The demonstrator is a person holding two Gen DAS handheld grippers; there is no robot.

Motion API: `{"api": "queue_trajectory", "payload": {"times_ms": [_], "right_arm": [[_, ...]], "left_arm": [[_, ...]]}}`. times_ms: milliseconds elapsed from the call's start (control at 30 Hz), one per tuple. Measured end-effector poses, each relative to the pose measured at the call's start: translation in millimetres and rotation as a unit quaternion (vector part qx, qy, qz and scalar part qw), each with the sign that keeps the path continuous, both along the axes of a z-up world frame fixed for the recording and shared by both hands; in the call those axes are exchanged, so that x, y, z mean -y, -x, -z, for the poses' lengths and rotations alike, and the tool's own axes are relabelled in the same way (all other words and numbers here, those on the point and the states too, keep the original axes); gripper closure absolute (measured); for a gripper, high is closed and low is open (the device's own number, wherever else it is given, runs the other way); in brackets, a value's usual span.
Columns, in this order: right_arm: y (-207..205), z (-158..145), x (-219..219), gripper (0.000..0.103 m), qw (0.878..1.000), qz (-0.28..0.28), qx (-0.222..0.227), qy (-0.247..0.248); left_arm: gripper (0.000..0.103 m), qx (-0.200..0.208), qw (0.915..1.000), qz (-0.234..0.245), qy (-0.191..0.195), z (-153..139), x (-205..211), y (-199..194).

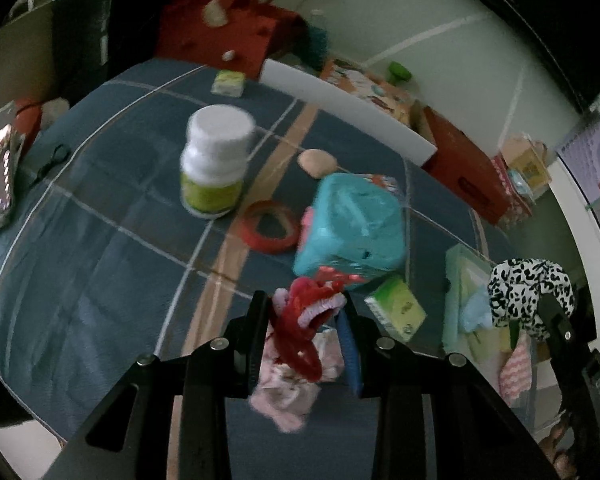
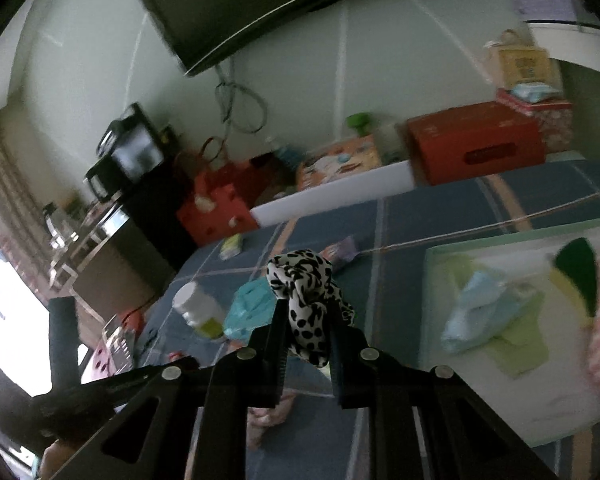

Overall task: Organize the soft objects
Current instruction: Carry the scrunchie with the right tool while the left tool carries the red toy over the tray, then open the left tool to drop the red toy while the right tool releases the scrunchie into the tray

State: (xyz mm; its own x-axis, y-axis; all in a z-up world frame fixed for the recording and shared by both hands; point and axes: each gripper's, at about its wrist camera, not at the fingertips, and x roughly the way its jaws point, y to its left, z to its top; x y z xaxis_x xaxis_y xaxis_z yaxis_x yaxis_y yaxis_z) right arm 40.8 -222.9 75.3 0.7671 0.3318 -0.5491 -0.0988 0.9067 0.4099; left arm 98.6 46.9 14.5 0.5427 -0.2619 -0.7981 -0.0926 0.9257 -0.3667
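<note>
My left gripper (image 1: pixel 306 312) is shut on a bundle of pink cloth and a red frilly band (image 1: pixel 304 320), which hangs lifted above the blue checked bedspread (image 1: pixel 100 240). My right gripper (image 2: pixel 308 320) is shut on a black-and-white spotted scrunchie (image 2: pixel 304 280), also seen at the right of the left wrist view as the spotted scrunchie (image 1: pixel 528 292). A pale green tray (image 2: pixel 432 280) to the right holds light blue, green and pink-striped cloths. A pink cloth (image 2: pixel 268 416) lies on the bed below my right gripper.
On the bed stand a white-capped bottle (image 1: pixel 216 160), a red tape ring (image 1: pixel 272 226), a turquoise pack (image 1: pixel 352 224) and a green tissue pack (image 1: pixel 396 308). Red boxes (image 2: pixel 476 144), a white board (image 1: pixel 348 108) and a wall line the far side.
</note>
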Motion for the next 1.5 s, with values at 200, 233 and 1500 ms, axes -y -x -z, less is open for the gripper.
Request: {"api": "queue_trajectory", "payload": {"times_ms": [200,233,1500], "right_arm": [[9.7,-4.7,55.6,0.084,0.995,0.095,-0.003,0.009],[10.8,-3.4,66.0,0.084,0.994,0.112,-0.011,0.012],[17.8,42.4,153.5,0.078,0.958,0.256,-0.129,0.020]], "left_arm": [[0.068,0.019,0.9980,0.055,-0.024,-22.0,46.6,-5.7],[0.068,0.023,0.9974,0.063,-0.027,-25.3,53.5,-6.2],[0.036,-0.013,0.9513,0.307,-0.023,24.8,255.0,-11.7]]}}
